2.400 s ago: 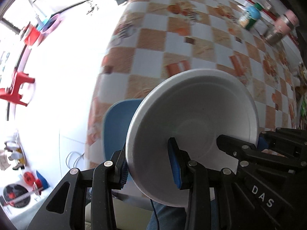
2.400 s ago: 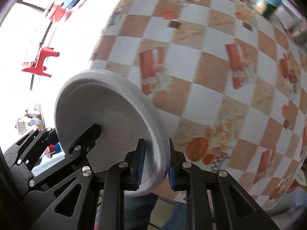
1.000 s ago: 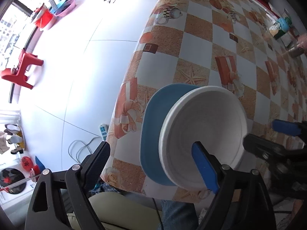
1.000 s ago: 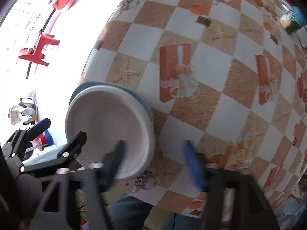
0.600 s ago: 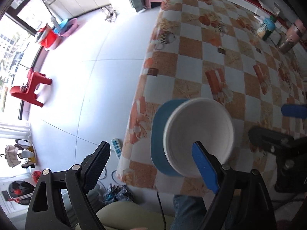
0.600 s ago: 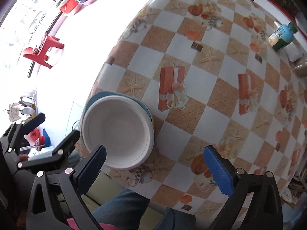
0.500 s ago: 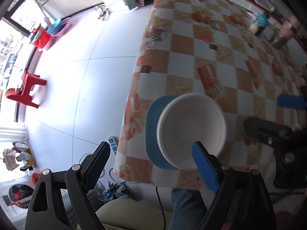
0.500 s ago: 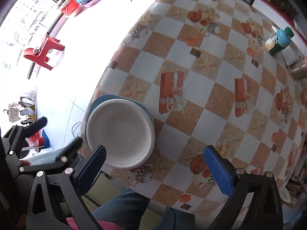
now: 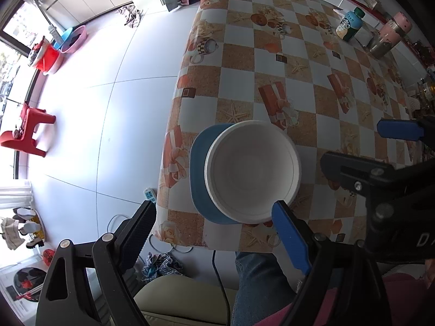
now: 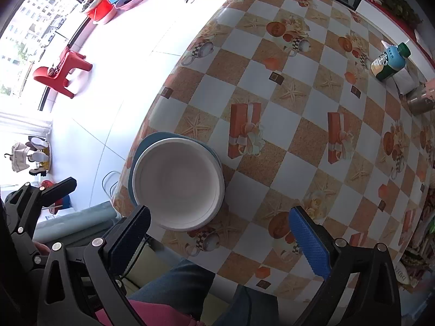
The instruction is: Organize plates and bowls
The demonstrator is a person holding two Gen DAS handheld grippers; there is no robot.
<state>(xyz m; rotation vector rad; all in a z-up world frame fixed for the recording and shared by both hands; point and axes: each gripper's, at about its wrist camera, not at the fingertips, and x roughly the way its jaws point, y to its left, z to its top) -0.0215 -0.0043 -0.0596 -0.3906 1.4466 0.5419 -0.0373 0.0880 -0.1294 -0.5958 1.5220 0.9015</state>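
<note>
Left gripper (image 9: 214,233), right gripper (image 10: 228,235) agape; downward-pointing

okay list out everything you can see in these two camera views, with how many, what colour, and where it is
White bowl: one, white, sitting on the blue plate near the table's front corner.
Blue plate: one, blue, under the bowl.
Table: one, orange-and-white checked cloth.
Bottle: one, green cap and light blue label, far side of table.
Tumbler: one, pink lid on a metal body, beside the bottle.
Red stool: one, on the white floor.
Basins: red, pink and blue, by the window.
Power strip: one, white, on the floor.
Person's legs: blue jeans, below the table edge.
Left claw: open, empty, above the bowl.
Right claw: open, empty.
</note>
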